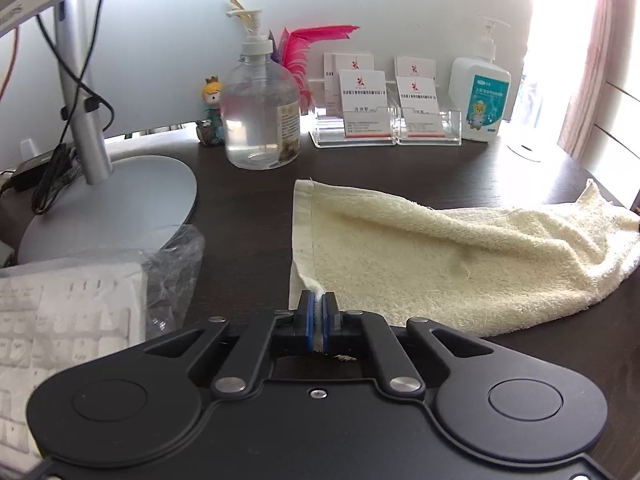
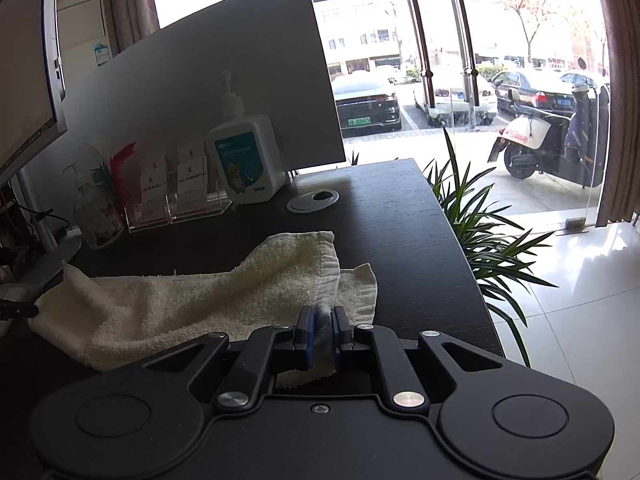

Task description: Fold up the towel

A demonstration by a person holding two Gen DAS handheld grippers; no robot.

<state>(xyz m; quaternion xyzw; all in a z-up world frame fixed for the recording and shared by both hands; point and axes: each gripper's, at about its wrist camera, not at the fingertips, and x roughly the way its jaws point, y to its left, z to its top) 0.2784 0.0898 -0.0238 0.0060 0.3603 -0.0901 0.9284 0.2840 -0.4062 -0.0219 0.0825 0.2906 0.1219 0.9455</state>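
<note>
A cream terry towel (image 1: 460, 260) lies rumpled across a dark wood-grain desk (image 1: 248, 216), partly doubled over itself, with one long ridge of raised cloth running through its middle. The left gripper (image 1: 319, 300) is clamped tight on the towel's near left corner, a sliver of cloth pinched between its blue pads. The right gripper (image 2: 322, 320) is likewise closed on a bunched fold at the towel's (image 2: 200, 300) near right end, cloth filling the narrow gap between its pads.

Beyond the towel, along the back of the desk (image 2: 400, 240), stand a clear pump bottle (image 1: 260, 120) of liquid, a small figurine (image 1: 211, 110) just beside it, a pink feather (image 1: 304, 56), a clear acrylic holder (image 1: 386, 128) with white cards, and a white pump bottle (image 1: 480, 96) with a teal label. A round grey cable grommet (image 2: 313, 201) is set into the desktop right of that bottle.

To the left, a monitor stands on a round silver base (image 1: 116, 208), with black cables hanging by its post. Nearer, a white keyboard (image 1: 60, 320) lies under crinkled clear plastic.

A pale curved partition (image 2: 220, 92) backs the desk. Past the desk's right end grows a green leafy plant (image 2: 488, 232) above a glossy white tiled floor (image 2: 580, 320). Glass doors give onto a bright street with parked cars and a scooter (image 2: 536, 144); a curtain hangs at the far right.
</note>
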